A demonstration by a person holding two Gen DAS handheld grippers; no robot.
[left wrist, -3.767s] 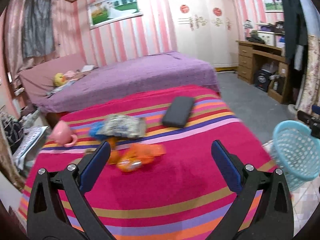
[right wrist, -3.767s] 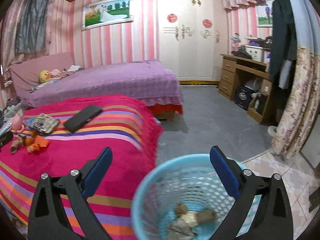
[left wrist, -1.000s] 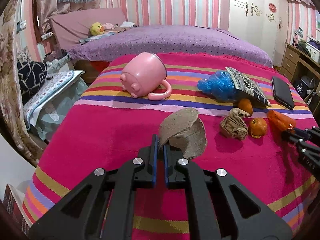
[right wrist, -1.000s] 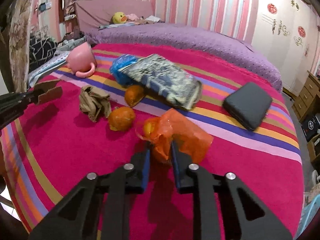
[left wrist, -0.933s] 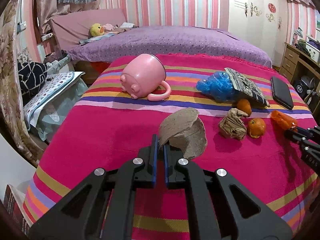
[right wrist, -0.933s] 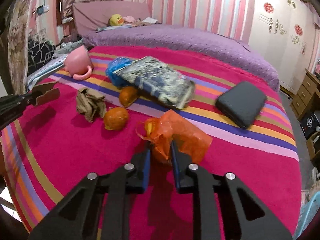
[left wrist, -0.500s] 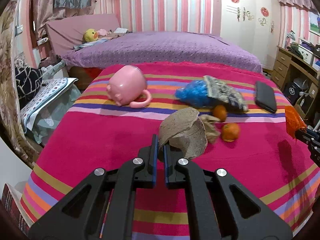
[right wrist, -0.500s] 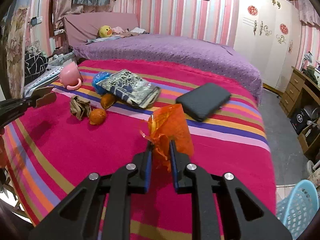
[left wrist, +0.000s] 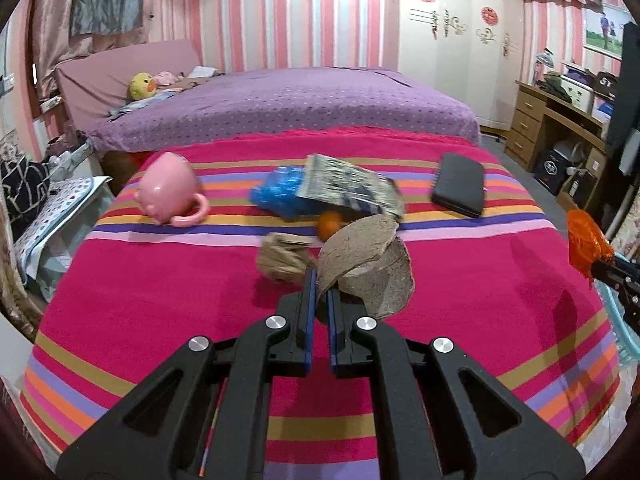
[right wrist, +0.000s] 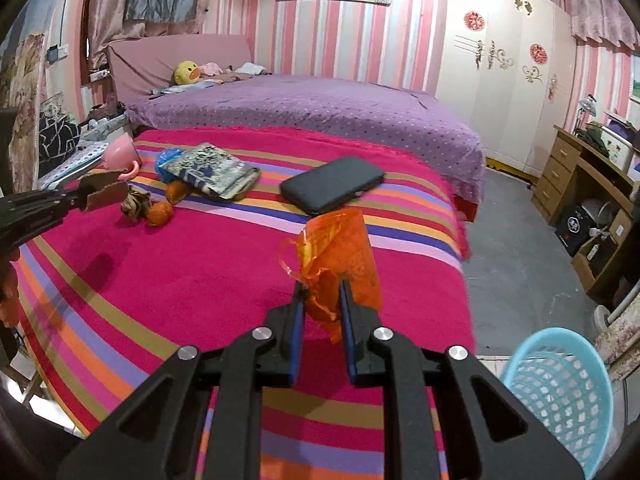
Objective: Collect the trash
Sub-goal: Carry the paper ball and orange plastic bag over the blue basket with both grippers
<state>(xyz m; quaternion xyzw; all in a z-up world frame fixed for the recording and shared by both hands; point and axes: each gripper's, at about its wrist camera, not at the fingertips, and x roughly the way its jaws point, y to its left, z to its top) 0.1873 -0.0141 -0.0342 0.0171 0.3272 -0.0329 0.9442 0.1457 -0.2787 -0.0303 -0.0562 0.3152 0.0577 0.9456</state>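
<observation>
Both claws grip trash: left claw (left wrist: 319, 280) cardboard scrap (left wrist: 366, 264), right claw (right wrist: 321, 294) orange wrapper (right wrist: 340, 256).

Pink-striped walls (right wrist: 248, 12), purple bed (right wrist: 320, 108), white wardrobe (right wrist: 508, 80), wooden desk (right wrist: 584, 176), grey floor (right wrist: 516, 248).

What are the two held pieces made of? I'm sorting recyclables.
Orange wrapper in the right gripper: thin glossy plastic film, translucent and crinkled. Brown piece in the left gripper: matte, fibrous, probably moulded pulp or cardboard; torn edge.
</observation>
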